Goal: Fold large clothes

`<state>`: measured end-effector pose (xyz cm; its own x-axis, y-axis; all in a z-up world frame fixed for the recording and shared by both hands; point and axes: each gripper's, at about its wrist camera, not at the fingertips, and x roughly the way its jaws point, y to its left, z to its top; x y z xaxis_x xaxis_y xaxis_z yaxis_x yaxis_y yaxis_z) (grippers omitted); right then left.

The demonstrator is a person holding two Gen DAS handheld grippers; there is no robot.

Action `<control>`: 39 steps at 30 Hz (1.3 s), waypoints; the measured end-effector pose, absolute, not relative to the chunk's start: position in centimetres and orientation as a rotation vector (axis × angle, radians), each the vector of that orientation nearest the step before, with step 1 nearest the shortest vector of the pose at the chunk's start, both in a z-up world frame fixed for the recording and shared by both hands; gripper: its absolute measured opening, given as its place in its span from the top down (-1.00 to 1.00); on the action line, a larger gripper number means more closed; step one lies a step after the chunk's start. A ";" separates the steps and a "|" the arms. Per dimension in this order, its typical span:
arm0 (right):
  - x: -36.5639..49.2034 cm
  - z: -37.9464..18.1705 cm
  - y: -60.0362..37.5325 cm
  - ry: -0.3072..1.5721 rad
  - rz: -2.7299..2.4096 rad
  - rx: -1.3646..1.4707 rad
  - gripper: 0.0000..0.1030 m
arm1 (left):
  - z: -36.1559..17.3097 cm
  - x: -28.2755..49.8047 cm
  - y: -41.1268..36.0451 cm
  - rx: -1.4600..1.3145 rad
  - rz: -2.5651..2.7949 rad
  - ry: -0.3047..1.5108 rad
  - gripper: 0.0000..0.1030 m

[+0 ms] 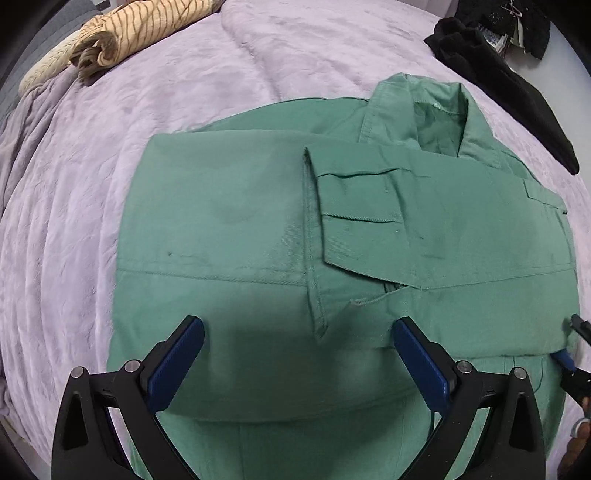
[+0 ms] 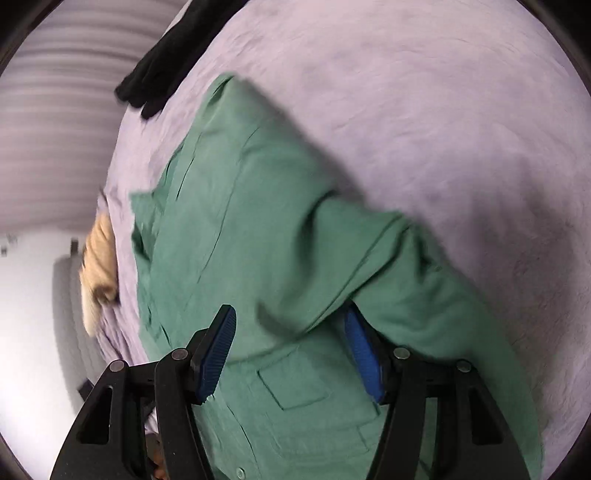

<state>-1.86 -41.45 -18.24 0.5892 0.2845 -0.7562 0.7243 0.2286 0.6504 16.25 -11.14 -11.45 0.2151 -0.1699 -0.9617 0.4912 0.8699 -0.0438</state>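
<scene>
Green jacket (image 1: 258,229) lies flat on the lilac bedspread (image 1: 74,229), collar at the far right, both side panels already folded inward over the middle, hem nearest. Left gripper (image 1: 298,354) hangs over the near hem, jaws spread, nothing between the pads. Right gripper (image 2: 290,354) hovers at the jacket's right edge, jaws apart with a fold of cloth running between them, not pinched; view blurred. Judgement: next fold is hem to collar. Pinch both near corners through all layers, lift together, keep edges level. Striped tan garment (image 1: 140,29) and black clothing (image 1: 491,62) lie well apart.
</scene>
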 end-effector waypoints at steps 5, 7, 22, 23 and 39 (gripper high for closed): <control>-4.7 -17.9 -43.8 0.807 -0.457 1.448 0.95 | -12.6 16.2 -12.6 0.339 -0.453 1.271 -1.00; -5.5 -17.9 -44.0 0.853 -0.513 1.379 0.95 | -12.9 16.3 -12.8 0.348 -0.451 1.272 -1.00; -3.6 -12.9 -40.9 1.036 -0.362 0.995 0.82 | -9.9 16.4 -10.9 0.369 -0.446 1.236 -1.00; -2.4 -12.5 -40.5 1.040 -0.338 0.954 0.83 | -10.4 16.6 -11.2 0.376 -0.432 1.239 -1.00; -1.9 -14.7 -40.3 1.221 -0.383 0.871 0.64 | -9.4 15.5 -6.1 0.409 -0.355 1.270 -1.00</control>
<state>-1.90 -40.29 -14.68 0.3326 0.1863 -0.9245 0.6806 0.6311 0.3721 15.51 -6.14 -9.44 0.2605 -0.0320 -0.9650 0.4736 0.8752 0.0988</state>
